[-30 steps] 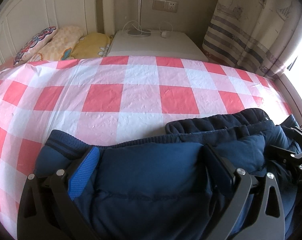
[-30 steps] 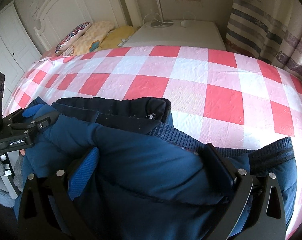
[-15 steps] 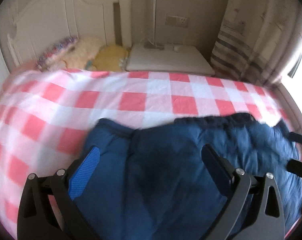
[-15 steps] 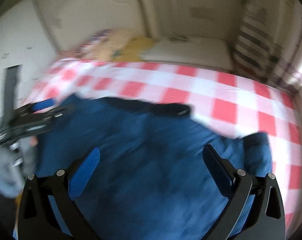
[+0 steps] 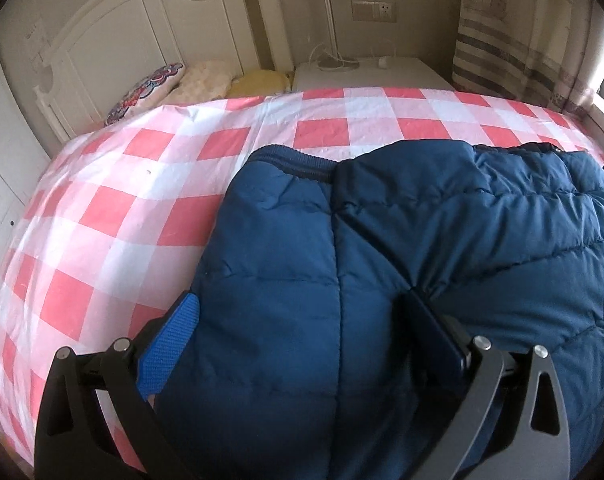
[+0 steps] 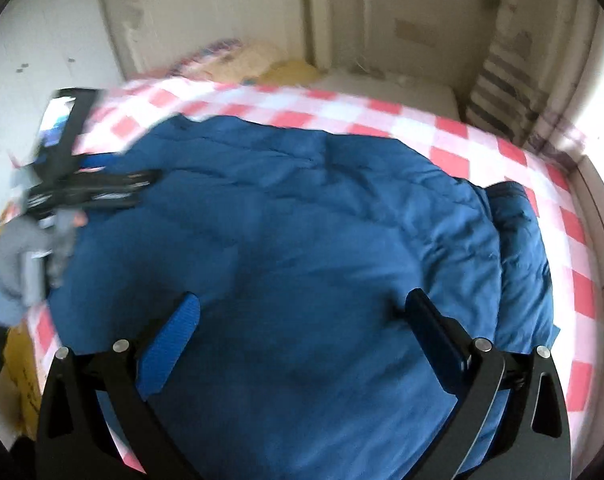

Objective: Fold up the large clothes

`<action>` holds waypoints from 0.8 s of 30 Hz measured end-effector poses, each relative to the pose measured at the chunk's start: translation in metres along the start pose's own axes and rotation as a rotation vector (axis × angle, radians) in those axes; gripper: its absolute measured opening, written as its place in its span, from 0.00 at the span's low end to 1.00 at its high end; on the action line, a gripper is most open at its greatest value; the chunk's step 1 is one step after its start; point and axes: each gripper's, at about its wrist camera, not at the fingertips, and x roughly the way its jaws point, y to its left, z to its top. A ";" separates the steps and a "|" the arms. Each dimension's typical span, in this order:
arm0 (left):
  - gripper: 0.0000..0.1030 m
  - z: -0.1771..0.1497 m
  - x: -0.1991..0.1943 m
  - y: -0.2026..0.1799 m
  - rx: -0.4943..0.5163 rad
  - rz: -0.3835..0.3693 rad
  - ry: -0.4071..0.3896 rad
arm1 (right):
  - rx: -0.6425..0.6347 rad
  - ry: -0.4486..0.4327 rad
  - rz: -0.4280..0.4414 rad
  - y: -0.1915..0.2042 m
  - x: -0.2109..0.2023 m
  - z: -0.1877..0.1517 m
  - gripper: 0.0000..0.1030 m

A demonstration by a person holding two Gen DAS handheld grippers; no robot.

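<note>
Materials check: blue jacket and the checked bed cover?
Blue jacket: looks like smooth woven synthetic shell, padded, with stitched quilting lines, puffy panels and slight sheen. Checked bed cover: thin, faintly glossy, finely crinkled, possibly plastic sheeting or a light woven fabric; cannot tell.

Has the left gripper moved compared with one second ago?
Yes. The left gripper has pulled back and up: the nightstand and headboard look farther, and more checkered bedsheet shows.

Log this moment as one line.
stage: fold in progress | jacket: lying on checked bedspread | left claw: open over jacket | right claw: open over jacket
</note>
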 end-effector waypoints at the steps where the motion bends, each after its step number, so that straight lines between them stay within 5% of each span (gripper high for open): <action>1: 0.98 -0.001 0.001 0.000 -0.002 0.002 -0.002 | -0.034 0.011 -0.029 0.005 0.004 -0.009 0.96; 13: 0.98 -0.004 -0.005 -0.011 0.034 0.074 -0.047 | 0.050 -0.058 -0.099 -0.009 -0.027 -0.062 0.96; 15: 0.98 -0.005 -0.006 -0.010 0.030 0.068 -0.049 | 0.035 -0.125 -0.073 -0.012 -0.027 -0.076 0.96; 24: 0.98 -0.006 -0.008 -0.009 0.028 0.080 -0.061 | 0.144 -0.175 -0.045 -0.012 -0.064 -0.106 0.96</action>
